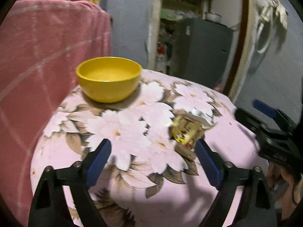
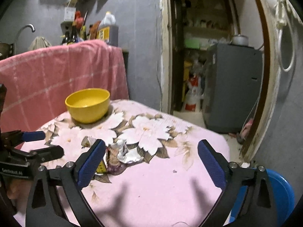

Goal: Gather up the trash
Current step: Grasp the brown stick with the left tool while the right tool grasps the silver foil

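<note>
Left wrist view. My left claw [image 1: 153,159]: jaws apart, nothing between them, over the flowered tabletop [image 1: 233,141]. Crumpled yellow wrapper [image 1: 186,132]: lying on the cloth, nearer me than the yellow bowl [image 1: 108,79] and to its right, just beside my right-hand pad. My right claw [image 1: 265,119]: at the frame's right edge, well right of the bowl.

Right wrist view. My right claw [image 2: 151,159]: jaws apart, empty. Wrapper [image 2: 121,155]: nearer me than the bowl [image 2: 88,105], partly behind my left-hand pad. Blue tub [image 2: 282,193]: off the tabletop's edge, far right of the bowl.

Step, as I judge it: approach, nothing grasped. Next: one claw must centre on the wrapper, descend, then close.
</note>
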The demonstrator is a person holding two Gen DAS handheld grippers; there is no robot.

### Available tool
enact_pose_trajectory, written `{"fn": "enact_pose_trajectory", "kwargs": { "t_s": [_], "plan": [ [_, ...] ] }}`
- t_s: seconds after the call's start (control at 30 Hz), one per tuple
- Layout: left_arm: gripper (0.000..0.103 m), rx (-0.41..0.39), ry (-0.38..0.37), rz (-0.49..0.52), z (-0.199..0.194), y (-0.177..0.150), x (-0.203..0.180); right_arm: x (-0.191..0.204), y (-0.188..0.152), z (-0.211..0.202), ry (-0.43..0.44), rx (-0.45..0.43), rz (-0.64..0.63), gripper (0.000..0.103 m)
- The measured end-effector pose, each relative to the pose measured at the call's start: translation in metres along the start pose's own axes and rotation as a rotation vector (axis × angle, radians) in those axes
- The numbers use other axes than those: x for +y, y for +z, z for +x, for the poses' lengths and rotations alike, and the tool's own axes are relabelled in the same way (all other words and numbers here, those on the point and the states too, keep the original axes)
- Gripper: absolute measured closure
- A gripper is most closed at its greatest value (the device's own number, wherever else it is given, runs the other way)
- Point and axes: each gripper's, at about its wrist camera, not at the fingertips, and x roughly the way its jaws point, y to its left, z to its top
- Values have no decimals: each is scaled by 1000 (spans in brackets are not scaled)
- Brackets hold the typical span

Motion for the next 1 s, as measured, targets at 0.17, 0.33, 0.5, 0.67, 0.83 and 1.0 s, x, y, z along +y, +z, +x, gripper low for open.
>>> {"fn": "enact_pose_trajectory", "kwargs": {
  "t_s": [0.17, 0.33, 0.5, 0.67, 0.83, 1.0],
  "plan": [
    [38, 78, -69, 69, 15, -2, -15, -1, 4, 32, 93, 139, 16, 26],
    [47, 157, -132, 97, 31, -3, -23, 7, 2, 56, 125, 248, 6, 33],
    [56, 212, -152, 120, 48, -1, -30, 9, 1, 74, 152, 324, 17, 39],
    [62, 227, -174, 115, 61, 6, -33, 2, 1, 86, 199, 360, 70, 46],
    [72, 244, -178, 102, 68, 8, -30, 1, 0, 91, 235, 379, 92, 58],
    [73, 242, -182, 93, 67, 9, -28, -1, -1, 91, 287, 387, 142, 72]
  ]
}}
